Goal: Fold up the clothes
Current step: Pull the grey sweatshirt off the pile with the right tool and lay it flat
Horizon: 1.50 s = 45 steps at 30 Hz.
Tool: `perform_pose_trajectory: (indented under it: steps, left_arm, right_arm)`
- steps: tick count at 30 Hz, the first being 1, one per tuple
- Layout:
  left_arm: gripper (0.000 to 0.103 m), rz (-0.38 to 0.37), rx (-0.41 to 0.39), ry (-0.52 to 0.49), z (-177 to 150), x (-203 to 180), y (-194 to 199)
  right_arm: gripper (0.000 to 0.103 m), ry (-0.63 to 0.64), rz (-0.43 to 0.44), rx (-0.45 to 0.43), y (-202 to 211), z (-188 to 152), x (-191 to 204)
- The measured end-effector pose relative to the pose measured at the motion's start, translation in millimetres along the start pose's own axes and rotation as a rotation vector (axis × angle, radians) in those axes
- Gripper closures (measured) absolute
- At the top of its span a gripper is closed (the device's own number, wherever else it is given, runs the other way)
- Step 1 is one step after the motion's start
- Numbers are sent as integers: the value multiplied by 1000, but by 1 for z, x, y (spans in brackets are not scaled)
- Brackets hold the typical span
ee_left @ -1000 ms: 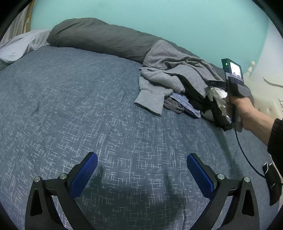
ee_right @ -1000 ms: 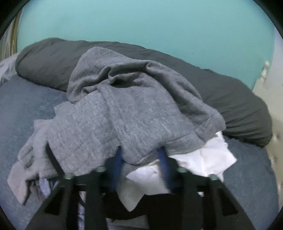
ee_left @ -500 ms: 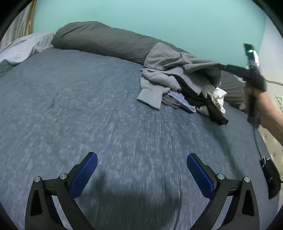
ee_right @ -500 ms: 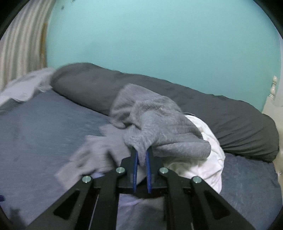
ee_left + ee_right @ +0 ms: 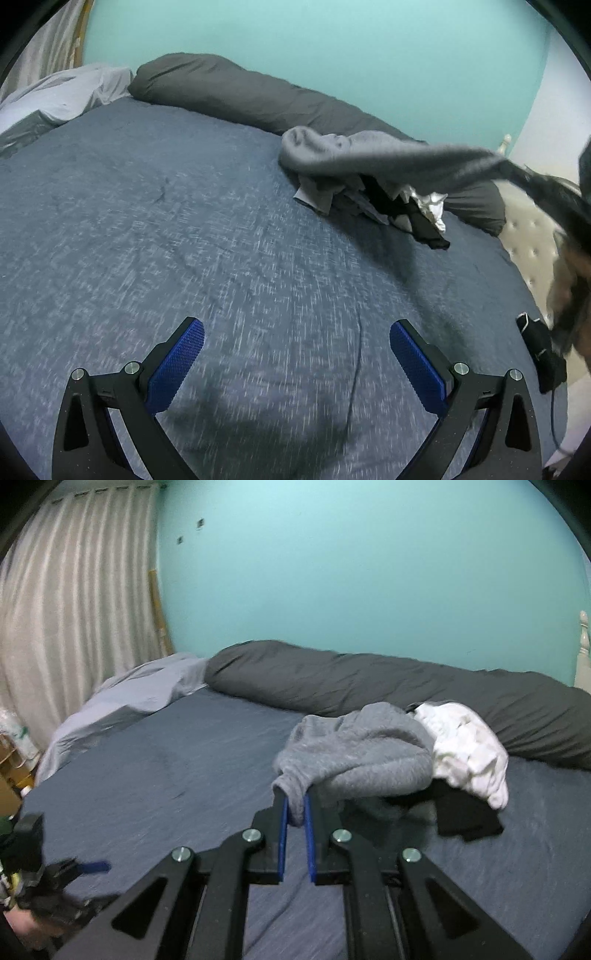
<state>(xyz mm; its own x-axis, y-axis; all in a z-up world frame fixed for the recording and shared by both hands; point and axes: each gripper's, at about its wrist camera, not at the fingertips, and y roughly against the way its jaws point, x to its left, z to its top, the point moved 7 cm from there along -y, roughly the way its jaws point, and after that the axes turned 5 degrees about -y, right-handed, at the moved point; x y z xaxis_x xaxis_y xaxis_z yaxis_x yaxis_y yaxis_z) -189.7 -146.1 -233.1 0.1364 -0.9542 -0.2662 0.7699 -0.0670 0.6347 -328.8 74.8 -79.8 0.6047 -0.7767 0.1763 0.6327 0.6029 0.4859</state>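
With only a small fold of the grey sweatshirt (image 5: 354,749) pinched in the right gripper (image 5: 294,808), it could slip free or drag the white garment (image 5: 465,749) beside it, while the left gripper (image 5: 295,363) hangs wide open, holding nothing.

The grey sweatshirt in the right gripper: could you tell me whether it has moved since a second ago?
Yes. The grey sweatshirt, pinched by the right gripper, has been pulled off the clothes pile, away from the dark bolster, uncovering the white garment.
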Motion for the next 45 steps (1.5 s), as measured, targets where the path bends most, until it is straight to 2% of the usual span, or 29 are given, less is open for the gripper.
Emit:
perform_pose_trajectory:
  steps: [5,9,12,15,19,21,23,24,26,29,33,35,38,40,42,44,45]
  left_arm:
    - [0,-16,-16,15,-11,0,25]
    - [0,-32,-27,12,-23,1,38]
    - [0,-41,-17,14,-27,1,37]
    - [0,-42,-9,-2,-30,-2,34]
    - [0,-40,4,-11,-35,1,26]
    - [0,-37,14,-6,-38,5,21]
    - [0,-35,16,2,-38,10,16]
    - [0,-34,17,7,-39,12,14]
    - [0,-33,18,4,-39,14,11]
    - [0,-26,19,-7,-41,17,8]
    - [0,-24,23,-13,-43,18,3]
    - [0,-23,24,-16,-43,18,2]
    - [0,-24,29,-24,-45,18,-1]
    - [0,-26,37,-25,-47,18,-4]
    - [0,-30,45,-14,-49,19,-6]
    - [0,-31,51,-13,-51,19,-8]
    - [0,-31,54,-13,-51,19,-9]
  right_arm:
    - [95,-22,71,-12,52,-37,49]
    - [95,-75,87,30,75,-77,59]
    - [95,-137,53,131,68,-118,48]
    - [91,-193,-29,200,57,-153,31]
    - [87,-304,-68,250,46,-175,17]
    - [72,-320,-96,244,48,-180,14]
    - [62,-340,-121,222,50,-180,5]
    - [53,-352,-132,211,50,-180,-1]
    - [51,-393,-163,213,47,-184,-14]
    - [35,-455,-194,237,30,-192,-31]
    - [32,-544,-182,331,0,-223,-38]
    - [32,-584,-170,375,-13,-237,-39]
    - [32,-613,-147,382,-23,-249,-38]
    - [46,-631,-105,375,-27,-251,-34]
    - [71,-622,-74,369,-28,-249,-29]
    - [90,-594,-47,353,-28,-243,-22]
    - [93,-577,-39,342,-26,-238,-19]
